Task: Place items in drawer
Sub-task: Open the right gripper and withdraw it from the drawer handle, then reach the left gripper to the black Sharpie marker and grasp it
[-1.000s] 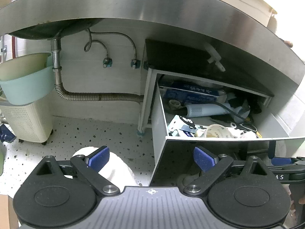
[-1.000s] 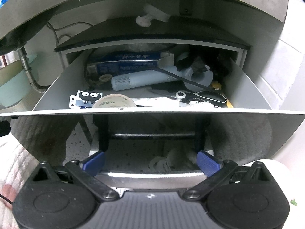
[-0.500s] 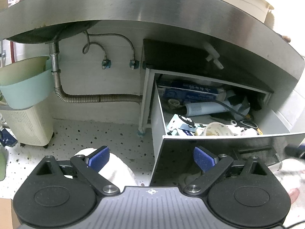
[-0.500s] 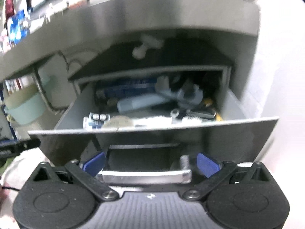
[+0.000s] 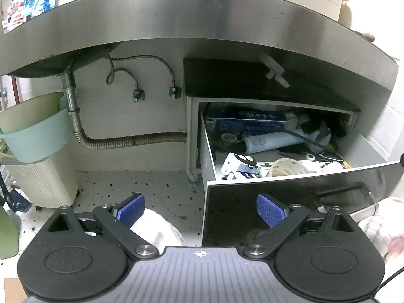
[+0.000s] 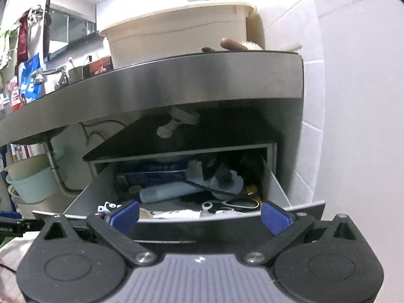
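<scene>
The left gripper (image 5: 200,209), black with blue rubber pads, hangs low over the speckled white floor (image 5: 151,192) with its jaws spread wide and nothing between them; its right pad sits in front of the dark glossy front panel (image 5: 290,192) of the pulled-out white drawer (image 5: 208,149), its left pad over the floor. The right gripper (image 6: 199,216), of the same make, is likewise released and empty, its pads level with the drawer's front edge as seen from its own camera. Just behind that edge, inside the open drawer, lie a white roll of tape (image 5: 287,168), a small white card printed with a black cartoon face (image 5: 241,164) and a pair of black-handled scissors (image 6: 237,203). Further in rests a pale blue hair dryer (image 5: 272,142) lying on its side with a dark cord across it, and at the back a long dark blue box with white lettering (image 5: 247,122). The drawer belongs to a low black-topped cabinet (image 5: 227,78) tucked under a stainless steel counter (image 5: 192,15). To the left, beneath the sink, a corrugated metal drain hose (image 5: 131,140) runs along the wall, beside a pale green plastic basin (image 5: 35,136) set on a cream slatted basket (image 5: 43,184). On the counter stands a large cream plastic tub (image 6: 176,35).
</scene>
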The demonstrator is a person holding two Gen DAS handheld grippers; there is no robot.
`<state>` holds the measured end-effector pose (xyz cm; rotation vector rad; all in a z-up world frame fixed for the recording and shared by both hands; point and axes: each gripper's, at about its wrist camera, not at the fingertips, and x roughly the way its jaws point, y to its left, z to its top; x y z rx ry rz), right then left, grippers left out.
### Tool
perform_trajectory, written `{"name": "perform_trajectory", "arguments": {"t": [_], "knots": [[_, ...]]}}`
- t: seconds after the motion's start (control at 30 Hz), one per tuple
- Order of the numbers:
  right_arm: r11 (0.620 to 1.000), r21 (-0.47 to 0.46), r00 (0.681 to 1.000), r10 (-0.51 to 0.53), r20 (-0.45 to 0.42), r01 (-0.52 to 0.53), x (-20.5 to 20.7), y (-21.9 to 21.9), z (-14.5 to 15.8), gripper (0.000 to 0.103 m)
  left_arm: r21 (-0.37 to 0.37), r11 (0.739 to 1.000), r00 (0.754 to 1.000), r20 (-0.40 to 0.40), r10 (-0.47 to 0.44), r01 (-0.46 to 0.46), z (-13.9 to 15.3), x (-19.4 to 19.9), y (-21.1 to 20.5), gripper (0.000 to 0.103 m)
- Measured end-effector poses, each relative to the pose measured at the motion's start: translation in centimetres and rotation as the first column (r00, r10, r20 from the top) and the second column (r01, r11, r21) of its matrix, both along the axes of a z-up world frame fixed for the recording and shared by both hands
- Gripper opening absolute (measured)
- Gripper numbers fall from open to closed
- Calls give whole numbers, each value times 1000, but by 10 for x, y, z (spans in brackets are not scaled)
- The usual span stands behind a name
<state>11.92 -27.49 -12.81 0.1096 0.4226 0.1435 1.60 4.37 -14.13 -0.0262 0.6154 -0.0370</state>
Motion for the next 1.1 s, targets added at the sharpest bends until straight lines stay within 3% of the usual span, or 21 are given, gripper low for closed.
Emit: {"name": "perform_trajectory", "arguments": {"t": [0.13,0.37,0.57,0.8,0.87,0.97,1.1], "knots": [[999,32,998,-26,48,24,-8,-5,1,103,33,999,1000,17,-6,5,2,-2,-5,96],[993,103,997,-63,38,59,-8,-19,-2,103,61,997,996,73,-47,43,9,-11,-12,97],[994,101,997,-58,59,52,-11,-17,-2,103,92,991,994,31,-104,101,14,-7,-19,100],[995,87,995,-45,85,38,-14,-13,-1,103,213,960,982,5,-189,183,32,-8,-44,100],[995,96,995,-45,84,37,-15,-14,-1,103,180,956,972,-13,-234,232,44,-7,-49,100],[992,117,995,-51,88,40,-16,-17,-2,103,49,951,952,-18,-306,306,68,-1,-50,100],[988,145,992,-66,104,51,-20,-22,-1,103,-144,924,928,-60,-367,356,104,22,-53,100]]}}
